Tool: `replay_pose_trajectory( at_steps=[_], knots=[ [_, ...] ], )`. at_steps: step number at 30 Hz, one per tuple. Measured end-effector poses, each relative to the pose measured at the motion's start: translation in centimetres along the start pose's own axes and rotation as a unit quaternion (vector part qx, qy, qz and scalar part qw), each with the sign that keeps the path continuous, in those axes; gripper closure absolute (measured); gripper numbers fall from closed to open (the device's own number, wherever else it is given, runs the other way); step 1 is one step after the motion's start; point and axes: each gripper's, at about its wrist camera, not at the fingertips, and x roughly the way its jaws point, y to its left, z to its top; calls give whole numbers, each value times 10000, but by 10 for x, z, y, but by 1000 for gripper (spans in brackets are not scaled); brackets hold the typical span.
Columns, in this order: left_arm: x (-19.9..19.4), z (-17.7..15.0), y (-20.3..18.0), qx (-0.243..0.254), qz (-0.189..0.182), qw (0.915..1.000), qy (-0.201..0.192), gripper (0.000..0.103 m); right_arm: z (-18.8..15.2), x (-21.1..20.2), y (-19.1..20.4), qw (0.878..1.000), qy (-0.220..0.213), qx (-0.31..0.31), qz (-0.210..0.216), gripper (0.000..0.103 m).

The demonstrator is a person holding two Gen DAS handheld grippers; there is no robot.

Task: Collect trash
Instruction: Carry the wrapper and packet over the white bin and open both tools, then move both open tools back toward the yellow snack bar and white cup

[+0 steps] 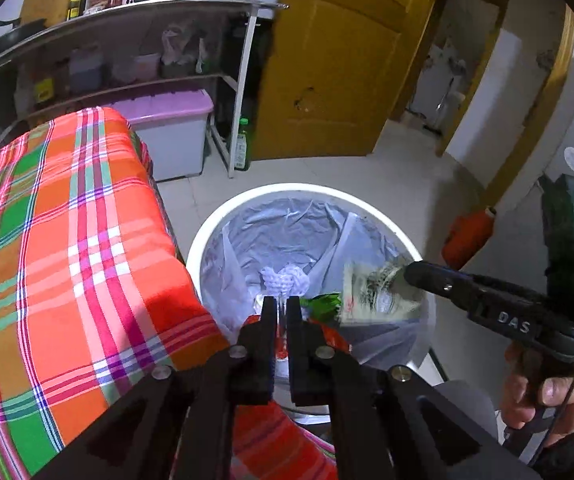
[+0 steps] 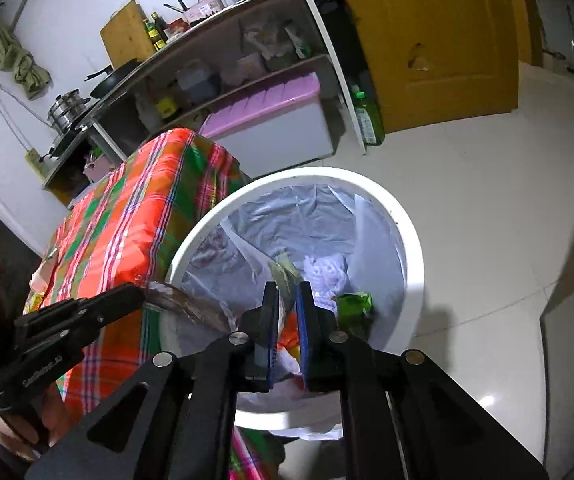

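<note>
Above bin (image 1: 307, 188), left claw (image 1: 281, 306) and right claw (image 2: 287, 292) pinch wrappers (image 1: 379, 292) jutting forward.

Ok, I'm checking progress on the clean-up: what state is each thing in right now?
Left gripper: shut on brown wrapper.
Right gripper: shut on pale wrapper.
Bin: lined, lidless, some trash inside.
Storage box: lid on.
Door: open.
</note>
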Motion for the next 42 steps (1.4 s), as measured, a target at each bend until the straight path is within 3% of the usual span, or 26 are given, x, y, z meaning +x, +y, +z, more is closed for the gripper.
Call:
replay_pose_trajectory(
  at_steps=[4,13,16,22,32,42],
  knots=[
    [2,-1,5,-109,3,9999,15,91,1,-3,2,9999,-54,-121,-62,82],
    [-38,-7,25,-246,384,9981,-405,91,1,-16,27,9992,-228,-328,57,78],
    [-58,-13,37,-358,559,9962,-556,91,0,-21,47,9981,-276,-489,234,68],
    [-95,-31,70,-610,909,9912,-743,91,-11,-23,102,9926,-158,-1022,639,68],
    [-155,-78,136,-1066,1664,9758,-931,91,-32,-2,183,9806,194,-1605,1111,68],
    [-197,-112,190,-1579,2151,9579,-1063,91,-44,13,250,9684,372,-1990,1455,67]
  ],
)
